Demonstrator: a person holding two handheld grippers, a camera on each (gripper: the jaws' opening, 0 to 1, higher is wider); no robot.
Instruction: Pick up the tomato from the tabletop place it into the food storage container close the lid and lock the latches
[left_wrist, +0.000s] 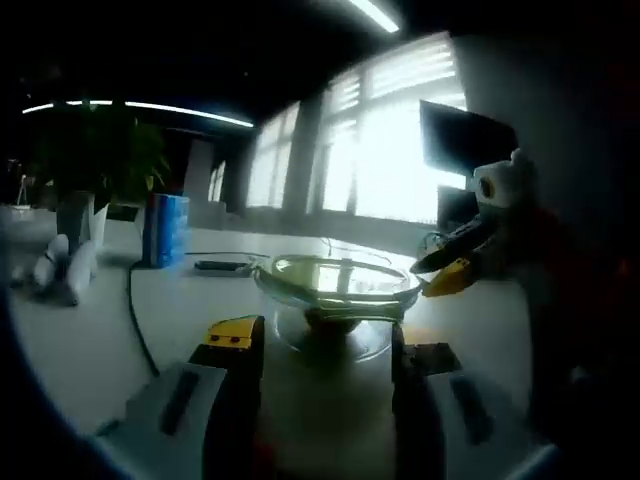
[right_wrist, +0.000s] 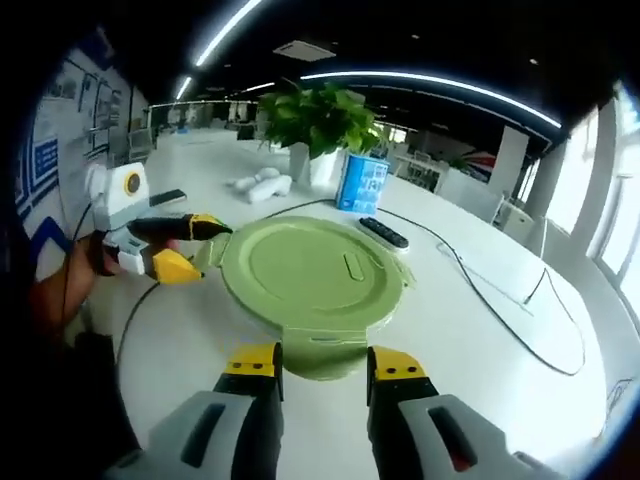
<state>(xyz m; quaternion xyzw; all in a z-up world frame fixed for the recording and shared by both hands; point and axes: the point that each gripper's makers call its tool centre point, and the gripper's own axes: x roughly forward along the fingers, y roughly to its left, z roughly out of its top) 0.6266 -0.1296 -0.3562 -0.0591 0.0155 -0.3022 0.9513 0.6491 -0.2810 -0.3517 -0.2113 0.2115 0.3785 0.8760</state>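
Right tool (right_wrist: 325, 370) spread narrowly at near latch of round green plastic lid (right_wrist: 312, 270), gripping nothing; lid closed on clear glass food storage container (left_wrist: 338, 290) on white bench (right_wrist: 480, 330); left tool (right_wrist: 190, 248) open at far rim; tomato hidden.

bright slatted windows (left_wrist: 400, 130), ceiling light strips (right_wrist: 420, 85), long white table (right_wrist: 500, 300), potted plant (right_wrist: 318, 120).
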